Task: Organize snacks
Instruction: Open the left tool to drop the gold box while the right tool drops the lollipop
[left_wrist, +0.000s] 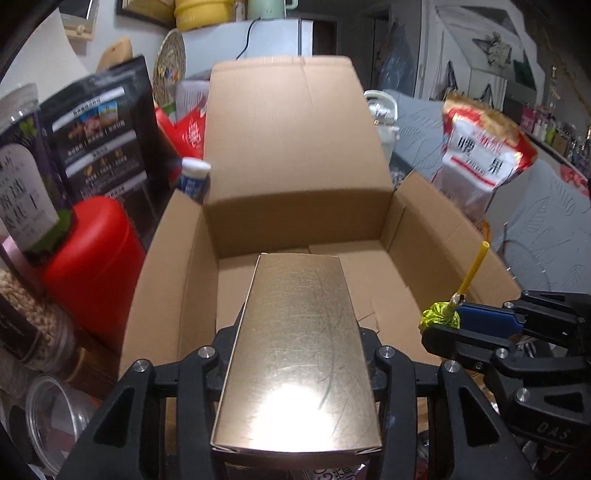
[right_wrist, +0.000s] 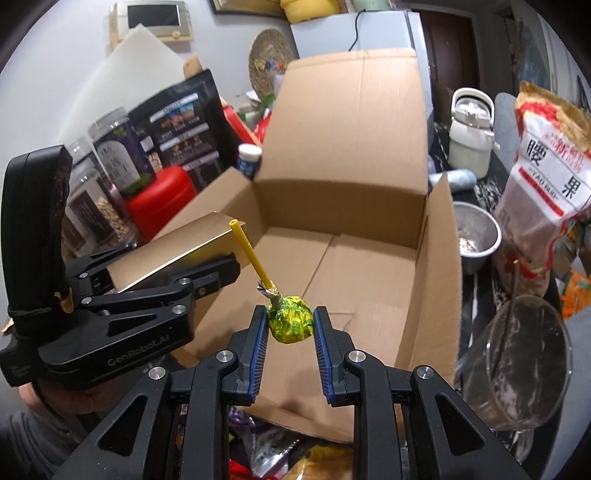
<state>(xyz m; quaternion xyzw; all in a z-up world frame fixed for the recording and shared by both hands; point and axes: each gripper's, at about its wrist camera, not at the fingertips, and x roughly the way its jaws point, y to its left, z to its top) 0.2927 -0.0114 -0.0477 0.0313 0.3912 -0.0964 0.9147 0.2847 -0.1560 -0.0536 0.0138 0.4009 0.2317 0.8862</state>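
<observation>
Snacks are in both our grippers: the left gripper is clamped on a gold box, the right gripper is clamped on a green-wrapped lollipop, both over the near rim of the empty cardboard box at twelve o'clock. We should lower each well inside, box flat at nine o'clock, lollipop beside it, before letting go.

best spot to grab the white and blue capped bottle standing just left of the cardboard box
Grip the white and blue capped bottle at its cap and neck, coming from above. It stands upright, wedged between the open cardboard box wall and the red container, so only its top shows and its sides look hard to reach.
</observation>
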